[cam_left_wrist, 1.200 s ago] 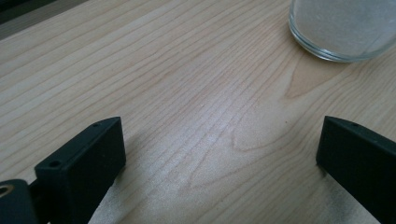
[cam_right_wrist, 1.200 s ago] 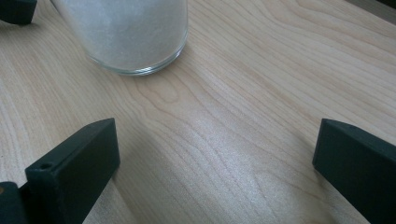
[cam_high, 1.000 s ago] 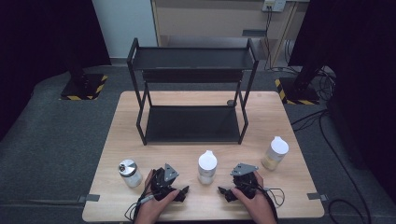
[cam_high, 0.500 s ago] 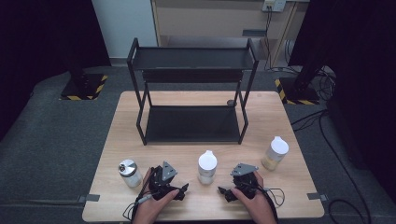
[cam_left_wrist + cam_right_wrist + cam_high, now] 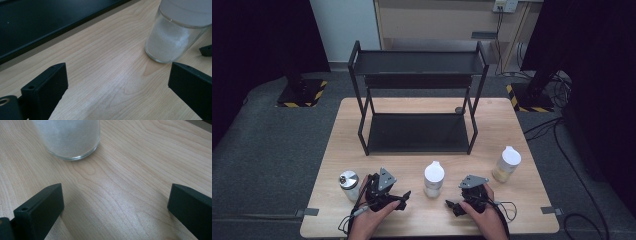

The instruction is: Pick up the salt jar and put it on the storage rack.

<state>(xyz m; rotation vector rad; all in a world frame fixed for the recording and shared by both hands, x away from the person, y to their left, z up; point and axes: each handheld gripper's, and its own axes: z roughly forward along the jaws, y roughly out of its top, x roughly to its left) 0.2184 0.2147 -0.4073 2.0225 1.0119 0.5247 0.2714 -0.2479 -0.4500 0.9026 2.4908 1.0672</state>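
White-capped jar (image 5: 434,178) of white powder stands upright on the wooden table (image 5: 532,210), near its front edge, between the two grippers and touching neither. Left gripper (image 5: 402,199) rests on the table just left of the jar, jaws spread wide and empty. Right gripper (image 5: 451,205) rests just right of it, jaws also spread and empty. Behind stands a black shelf (image 5: 418,100).
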